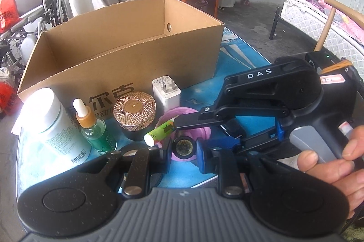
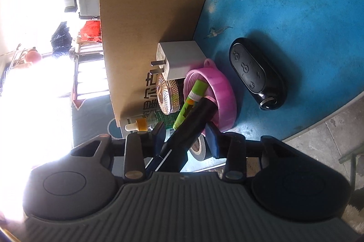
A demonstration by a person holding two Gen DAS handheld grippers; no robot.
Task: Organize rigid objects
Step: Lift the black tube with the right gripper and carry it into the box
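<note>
Pick-up stage, I judge: left gripper (image 1: 184,149) clamped on a black cylinder (image 1: 184,146) over the pink lid (image 1: 201,130), at 6 o'clock of the cardboard box (image 1: 127,73). Right gripper (image 2: 186,136) part open, pads clear, beside the green tube (image 1: 160,131) lying across that lid. Box shows nothing inside where visible; next move likely a lift over its near wall.
</note>
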